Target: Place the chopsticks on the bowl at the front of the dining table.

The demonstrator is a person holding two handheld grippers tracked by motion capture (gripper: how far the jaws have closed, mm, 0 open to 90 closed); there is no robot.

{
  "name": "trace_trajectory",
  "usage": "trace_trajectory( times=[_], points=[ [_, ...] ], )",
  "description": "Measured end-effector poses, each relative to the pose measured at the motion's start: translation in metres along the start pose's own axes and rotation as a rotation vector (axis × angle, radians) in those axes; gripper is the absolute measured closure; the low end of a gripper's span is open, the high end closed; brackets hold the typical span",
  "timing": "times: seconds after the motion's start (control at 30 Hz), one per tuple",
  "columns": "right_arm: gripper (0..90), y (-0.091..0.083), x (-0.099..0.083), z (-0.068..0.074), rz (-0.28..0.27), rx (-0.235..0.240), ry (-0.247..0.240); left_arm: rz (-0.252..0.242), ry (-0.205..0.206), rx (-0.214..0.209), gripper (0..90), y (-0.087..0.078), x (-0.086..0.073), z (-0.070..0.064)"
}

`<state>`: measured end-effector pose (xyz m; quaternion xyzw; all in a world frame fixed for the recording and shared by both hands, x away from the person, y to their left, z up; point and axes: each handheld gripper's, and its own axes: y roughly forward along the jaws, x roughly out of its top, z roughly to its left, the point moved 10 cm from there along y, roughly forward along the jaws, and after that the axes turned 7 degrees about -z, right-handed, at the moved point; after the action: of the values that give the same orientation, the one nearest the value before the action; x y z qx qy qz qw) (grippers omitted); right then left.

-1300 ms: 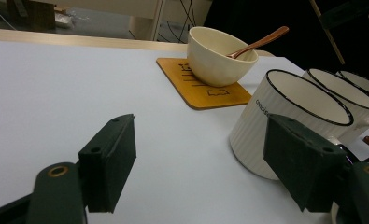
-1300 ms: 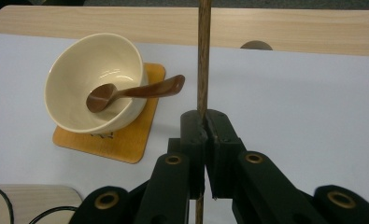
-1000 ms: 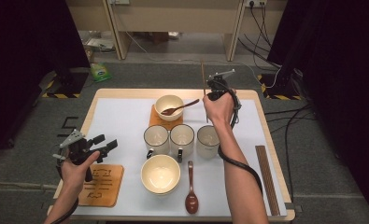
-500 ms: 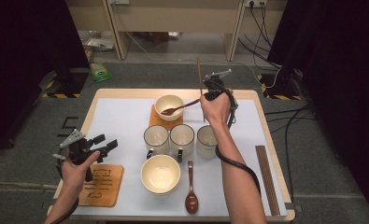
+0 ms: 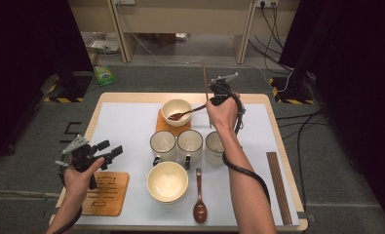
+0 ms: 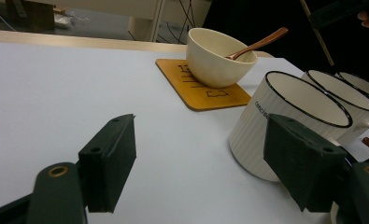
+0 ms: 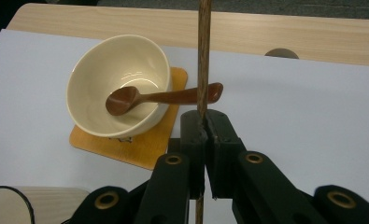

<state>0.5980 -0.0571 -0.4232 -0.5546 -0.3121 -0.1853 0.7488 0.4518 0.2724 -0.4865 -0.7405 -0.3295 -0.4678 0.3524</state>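
Holding a chopstick upright beside the far bowl

High view: the right gripper [image 5: 218,90], upper centre, pinches a thin brown chopstick [image 5: 204,73] standing near-vertical, just right of the far bowl [image 5: 176,112] and its spoon [image 5: 186,113]; the left gripper [image 5: 90,153] hovers at lower left above a wooden coaster [image 5: 105,194], jaws apart. Left gripper view: black jaws spread wide with nothing between — a white mug [image 6: 289,123] sits right of centre on the desk [image 6: 56,93]. Right gripper view: jaws closed on the chopstick [image 7: 202,56], which rises at centre frame past the spoon's handle [image 7: 191,94] — bowl [image 7: 119,84] at left on its coaster.
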Motion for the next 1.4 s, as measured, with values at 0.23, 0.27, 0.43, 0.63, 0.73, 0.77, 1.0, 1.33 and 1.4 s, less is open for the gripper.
trace_trajectory(
  times=[0.23, 0.27, 0.43, 0.63, 0.73, 0.77, 1.0, 1.33, 1.4],
  points=[
    [86.2, 0.003, 0.0, 0.004, 0.004, 0.007, -0.007, 0.0, -0.001, 0.0, 24.8, 0.0, 0.0, 0.0],
    [86.2, 0.003, 0.0, 0.005, 0.005, 0.007, -0.006, 0.0, 0.0, 0.0, 24.8, 0.0, 0.0, 0.0],
    [86.2, 0.004, 0.0, 0.007, 0.005, 0.01, -0.013, -0.001, -0.001, 0.002, 24.8, -0.001, 0.0, 0.0],
    [86.2, 0.006, -0.001, 0.008, 0.013, 0.011, -0.018, 0.0, 0.001, 0.0, 24.8, 0.0, 0.0, 0.0],
    [86.2, 0.007, -0.002, 0.01, 0.015, 0.012, -0.019, 0.0, 0.0, 0.001, 24.8, 0.0, 0.0, 0.0],
    [86.2, 0.008, -0.002, 0.01, 0.016, 0.013, -0.02, -0.001, 0.0, 0.001, 24.8, 0.0, 0.0, 0.0],
    [86.2, 0.009, -0.002, 0.013, 0.018, 0.016, -0.028, 0.0, 0.0, 0.001, 24.8, 0.0, 0.0, 0.0],
    [86.2, 0.012, -0.004, 0.016, 0.029, 0.019, -0.034, 0.0, 0.001, 0.002, 24.8, 0.0, 0.0, 0.001],
    [86.2, 0.012, -0.005, 0.016, 0.03, 0.02, -0.036, -0.001, 0.001, 0.0, 24.8, 0.0, 0.0, 0.0]
  ],
)
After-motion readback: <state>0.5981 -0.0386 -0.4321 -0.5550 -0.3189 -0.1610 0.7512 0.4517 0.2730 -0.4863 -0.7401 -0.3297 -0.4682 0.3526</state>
